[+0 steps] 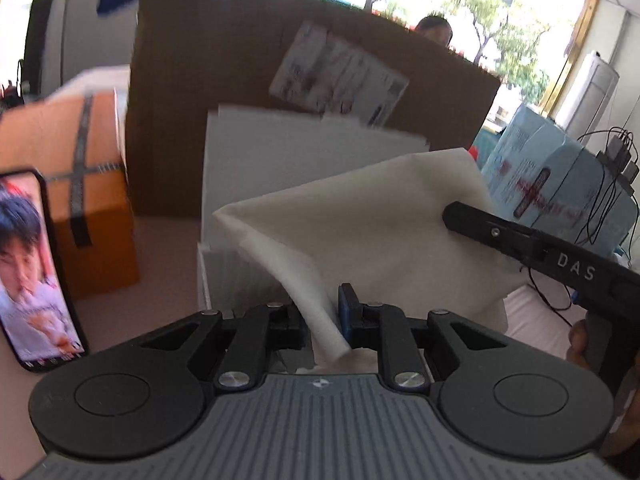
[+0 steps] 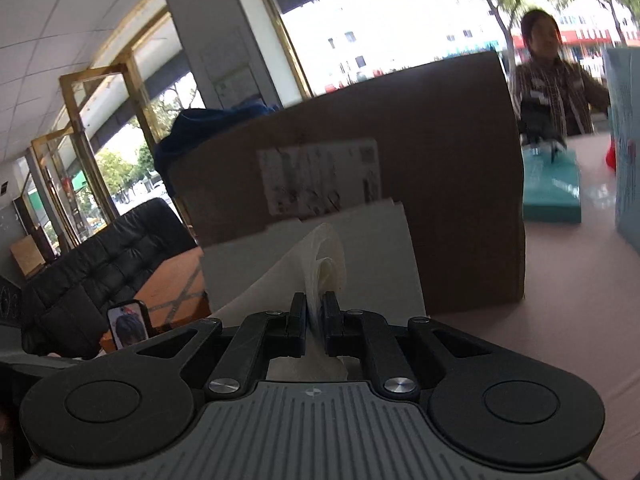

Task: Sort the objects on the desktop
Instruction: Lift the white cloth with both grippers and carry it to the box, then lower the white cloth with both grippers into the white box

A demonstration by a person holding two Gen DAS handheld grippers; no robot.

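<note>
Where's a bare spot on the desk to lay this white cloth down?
Bare pink desk lies right of the brown cardboard box, before the teal box. Left is crowded: orange box and phone. Both tools, left and right, pinch the cloth.

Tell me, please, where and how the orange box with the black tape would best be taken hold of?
Probably across the upper side walls of the orange box, coming from above. It stands free on the table, and its flat taped faces suit two fingers. Both grippers now clamp the white cloth.
</note>
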